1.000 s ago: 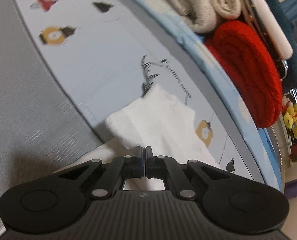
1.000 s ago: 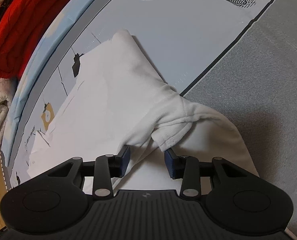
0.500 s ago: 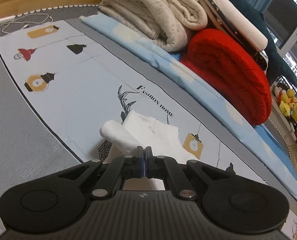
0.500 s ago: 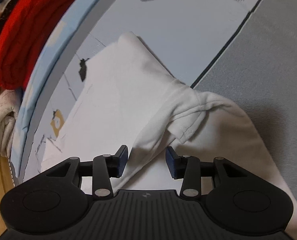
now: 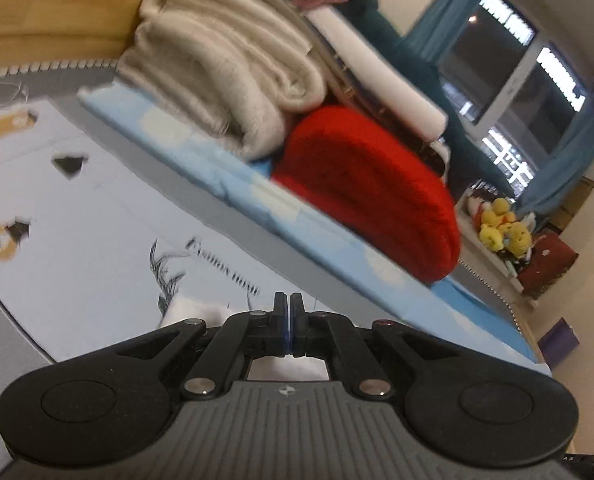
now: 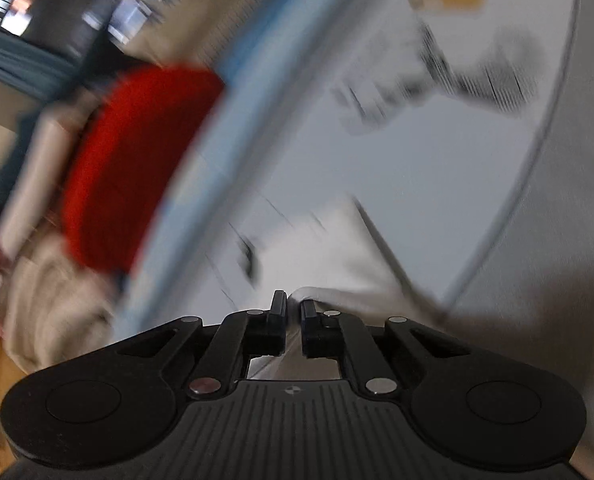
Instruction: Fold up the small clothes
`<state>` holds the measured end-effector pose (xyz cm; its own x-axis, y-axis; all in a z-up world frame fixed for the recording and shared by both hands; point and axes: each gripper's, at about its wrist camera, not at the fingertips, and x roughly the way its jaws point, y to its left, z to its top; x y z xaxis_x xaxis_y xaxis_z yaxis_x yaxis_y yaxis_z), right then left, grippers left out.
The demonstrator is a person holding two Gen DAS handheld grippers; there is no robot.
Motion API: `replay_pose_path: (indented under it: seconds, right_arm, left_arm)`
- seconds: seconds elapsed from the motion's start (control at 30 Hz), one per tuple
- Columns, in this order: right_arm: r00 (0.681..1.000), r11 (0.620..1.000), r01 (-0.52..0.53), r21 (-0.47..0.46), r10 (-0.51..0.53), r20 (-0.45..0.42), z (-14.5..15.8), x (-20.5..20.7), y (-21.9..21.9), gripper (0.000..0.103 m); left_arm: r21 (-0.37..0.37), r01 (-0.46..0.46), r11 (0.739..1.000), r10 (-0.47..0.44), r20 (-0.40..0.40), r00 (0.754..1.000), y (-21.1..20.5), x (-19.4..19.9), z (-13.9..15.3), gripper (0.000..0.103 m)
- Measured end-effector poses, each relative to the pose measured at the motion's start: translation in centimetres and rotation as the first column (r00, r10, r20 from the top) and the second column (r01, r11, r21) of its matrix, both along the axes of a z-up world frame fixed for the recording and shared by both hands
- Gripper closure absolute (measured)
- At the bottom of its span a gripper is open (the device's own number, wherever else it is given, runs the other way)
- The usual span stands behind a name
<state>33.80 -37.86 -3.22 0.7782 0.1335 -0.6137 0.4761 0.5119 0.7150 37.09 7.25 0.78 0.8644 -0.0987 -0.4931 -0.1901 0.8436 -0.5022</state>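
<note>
Now my left gripper (image 5: 288, 322) has its fingers pressed together on a fold of the white garment (image 5: 201, 314), which shows only as a small bunched patch just behind the fingertips and again through the gap under them. My right gripper (image 6: 293, 322) has its fingers clamped on another part of the same cloth, a thin white ridge pinched between the pads, with the rest trailing away toward a pointed corner on the bed; that view is badly smeared, so I cannot tell how the cloth lies beyond the pinch. The garment rests on a pale bedsheet (image 5: 97, 240) printed with lamps, a sketched plant and some lettering. Beyond it, along the far side, a light blue quilt (image 5: 257, 196) runs as a long strip, and on it sit a thick rolled cream blanket (image 5: 225, 76) and a folded red blanket (image 5: 369, 188), touching each other. Past those stand teal curtains (image 5: 429, 28), a window and some yellow plush toys (image 5: 501, 232).
</note>
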Motion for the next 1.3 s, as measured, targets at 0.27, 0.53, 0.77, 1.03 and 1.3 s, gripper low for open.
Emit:
replay_pose_path:
  seconds: [0.27, 0.53, 0.77, 1.03, 1.3]
  right_arm:
    - [0.97, 0.999, 0.041, -0.03, -0.047, -0.24, -3.2, -1.0, 0.3, 0.096]
    - [0.958, 0.994, 0.034, -0.106, -0.063, -0.278, -3.0, 0.1, -0.1, 0.093]
    - [0.943, 0.984, 0.053, -0.167, -0.105, -0.316, -2.8, 0.2, -0.8, 0.093]
    - [0.94, 0.959, 0.063, -0.276, -0.15, -0.306, -1.7, -0.3, -0.3, 0.094]
    - [0.952, 0.92, 0.113, -0.375, -0.208, -0.223, 0.2, -1.3, -0.1, 0.092]
  left_arm:
    - [-0.193, -0.083, 0.978, 0.016, -0.323, 0.946, 1.9, 0.9, -5.5, 0.097]
    - [-0.261, -0.204, 0.944, 0.066, -0.456, 0.888, 5.9, 2.8, -8.8, 0.075]
    - [-0.165, -0.15, 0.975, 0.074, -0.396, 0.915, 5.3, 3.3, -6.6, 0.057]
    - [-0.266, -0.237, 0.935, 0.063, -0.533, 0.844, 6.4, 3.1, -10.3, 0.066]
    - [-0.324, -0.27, 0.907, 0.069, -0.518, 0.853, 7.0, 3.2, -10.3, 0.067]
